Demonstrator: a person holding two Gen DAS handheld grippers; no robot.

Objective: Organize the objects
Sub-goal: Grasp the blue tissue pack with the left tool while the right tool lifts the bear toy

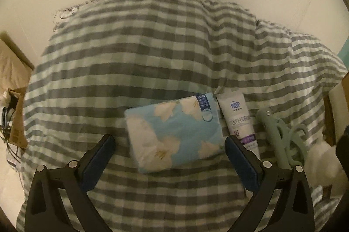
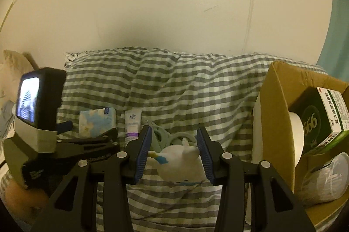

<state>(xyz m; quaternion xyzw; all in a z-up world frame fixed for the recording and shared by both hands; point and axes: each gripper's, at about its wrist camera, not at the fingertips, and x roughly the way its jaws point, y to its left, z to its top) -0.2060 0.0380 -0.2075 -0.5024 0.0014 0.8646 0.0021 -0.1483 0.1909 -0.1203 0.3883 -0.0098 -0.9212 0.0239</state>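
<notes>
A blue floral tissue pack (image 1: 175, 133) lies on the grey checked bedcover (image 1: 141, 53). My left gripper (image 1: 170, 142) is open, its fingers either side of the pack's near end, not closed on it. A white BOP tube (image 1: 238, 117) and a pale green clip (image 1: 281, 138) lie to its right. My right gripper (image 2: 174, 144) is open around a white plush toy (image 2: 181, 163), fingers not touching it. The pack (image 2: 97, 121), the tube (image 2: 133, 124) and the clip (image 2: 165, 136) also show in the right wrist view, with the left gripper (image 2: 87, 142) at the left.
A cardboard box (image 2: 281, 105) stands at the right, holding a green 666 carton (image 2: 322, 120), a white roll (image 2: 296, 138) and a clear plastic item (image 2: 325, 177). Another cardboard box (image 1: 15, 88) sits at the bed's left edge. A cream wall (image 2: 174, 3) rises behind the bed.
</notes>
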